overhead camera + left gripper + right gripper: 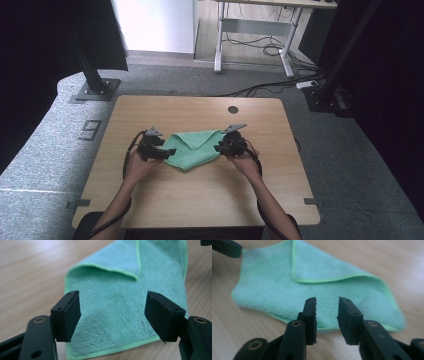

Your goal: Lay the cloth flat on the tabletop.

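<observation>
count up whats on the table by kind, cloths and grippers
green cloth: 1
grippers: 2, the left gripper and the right gripper, both with jaws apart and nothing between them
total: 3

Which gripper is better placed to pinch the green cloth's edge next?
Probably the right gripper: its narrow jaws already straddle the green cloth's near hem. The left gripper stands wide open over the cloth's middle, so it must shift first.

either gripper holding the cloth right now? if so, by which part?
Nothing is held. The left gripper is wide open and the right gripper narrowly open, each over an edge of the green cloth, pads not pressing it.
</observation>
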### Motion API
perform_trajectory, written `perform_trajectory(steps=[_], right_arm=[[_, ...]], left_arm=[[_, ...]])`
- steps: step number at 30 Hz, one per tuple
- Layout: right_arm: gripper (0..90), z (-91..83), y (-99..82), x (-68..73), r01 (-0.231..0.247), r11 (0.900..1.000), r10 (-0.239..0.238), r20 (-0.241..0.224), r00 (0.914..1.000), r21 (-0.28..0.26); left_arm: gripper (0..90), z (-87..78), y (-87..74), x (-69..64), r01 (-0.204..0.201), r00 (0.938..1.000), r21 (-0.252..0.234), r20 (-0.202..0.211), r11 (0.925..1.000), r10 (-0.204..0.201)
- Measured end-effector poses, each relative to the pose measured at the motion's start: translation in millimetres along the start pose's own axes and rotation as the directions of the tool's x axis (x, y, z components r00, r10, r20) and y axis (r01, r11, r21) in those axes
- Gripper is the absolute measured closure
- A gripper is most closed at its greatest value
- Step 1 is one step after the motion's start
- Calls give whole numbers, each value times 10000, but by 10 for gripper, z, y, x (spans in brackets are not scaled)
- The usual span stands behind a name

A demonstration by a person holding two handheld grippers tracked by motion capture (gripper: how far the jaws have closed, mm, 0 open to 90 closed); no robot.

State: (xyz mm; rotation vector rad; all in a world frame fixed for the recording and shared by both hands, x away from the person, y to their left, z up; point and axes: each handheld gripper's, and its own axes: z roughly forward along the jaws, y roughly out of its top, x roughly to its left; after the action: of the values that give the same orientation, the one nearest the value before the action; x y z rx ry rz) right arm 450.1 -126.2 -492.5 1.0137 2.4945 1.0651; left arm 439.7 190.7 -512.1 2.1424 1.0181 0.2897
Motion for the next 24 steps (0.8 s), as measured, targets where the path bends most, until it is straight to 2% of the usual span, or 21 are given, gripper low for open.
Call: perform_trajectory(steps=[3,5,11,13,16,24], right_arm=[[744,116,-46,91,151,9997,-146,-220,9997,216],[760,184,-83,130,197,9991,-186,-280,9994,384],[817,326,-212,98,-84,9970,100,-218,9997,766],[826,334,-258,85,-113,9960,129,-179,9998,884],[843,309,-310,63,-271,9969,287,-206,9994,739],[851,202,-401,-38,-276,9963,270,92,9996,817]], left_arm=[[270,84,-49,-16,-222,9996,312,-157,9993,227],[270,124,-81,-8,-185,9996,415,-212,9990,194],[275,210,-176,37,-91,9978,588,-648,9982,129],[289,209,-188,50,-64,9974,430,-711,9991,95],[310,213,-184,57,-174,9947,514,-1003,9985,225],[303,200,-188,101,-61,9931,534,-1164,9986,123]])
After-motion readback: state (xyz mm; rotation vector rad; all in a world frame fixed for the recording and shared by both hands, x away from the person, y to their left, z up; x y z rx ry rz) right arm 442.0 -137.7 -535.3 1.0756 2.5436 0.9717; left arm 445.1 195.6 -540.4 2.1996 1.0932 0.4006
